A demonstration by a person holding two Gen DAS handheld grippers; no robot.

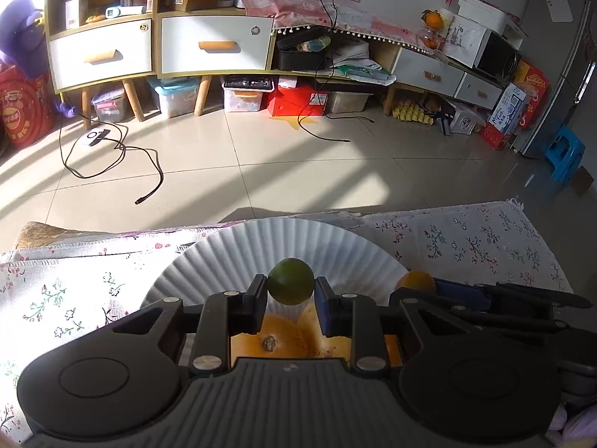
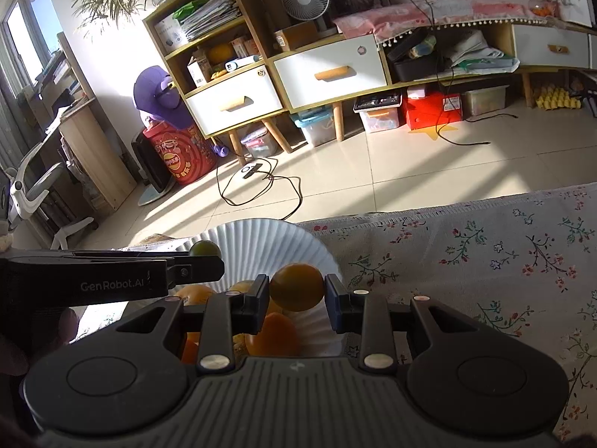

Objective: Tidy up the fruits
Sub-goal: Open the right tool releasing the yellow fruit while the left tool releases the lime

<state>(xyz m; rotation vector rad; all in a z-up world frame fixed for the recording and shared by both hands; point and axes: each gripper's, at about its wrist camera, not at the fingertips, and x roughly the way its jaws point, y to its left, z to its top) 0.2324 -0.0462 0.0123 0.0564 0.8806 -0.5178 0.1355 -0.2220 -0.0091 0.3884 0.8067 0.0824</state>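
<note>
A white paper plate (image 1: 238, 250) lies on the floral tablecloth, also in the right wrist view (image 2: 261, 239). My left gripper (image 1: 291, 289) is shut on a green lime (image 1: 291, 280) held over the plate; the lime shows in the right wrist view too (image 2: 204, 248). My right gripper (image 2: 296, 291) is shut on an orange fruit (image 2: 296, 286) above the plate; this fruit shows in the left wrist view (image 1: 416, 282). Several orange fruits (image 1: 283, 339) lie on the plate under the grippers, also in the right wrist view (image 2: 278, 336).
The floral tablecloth (image 2: 485, 261) covers the table to the right of the plate; its far edge (image 1: 410, 214) drops to a tiled floor. Cables (image 1: 112, 156) lie on the floor before a drawer cabinet (image 1: 209, 44). The left gripper's body (image 2: 93, 280) lies close to the left of my right gripper.
</note>
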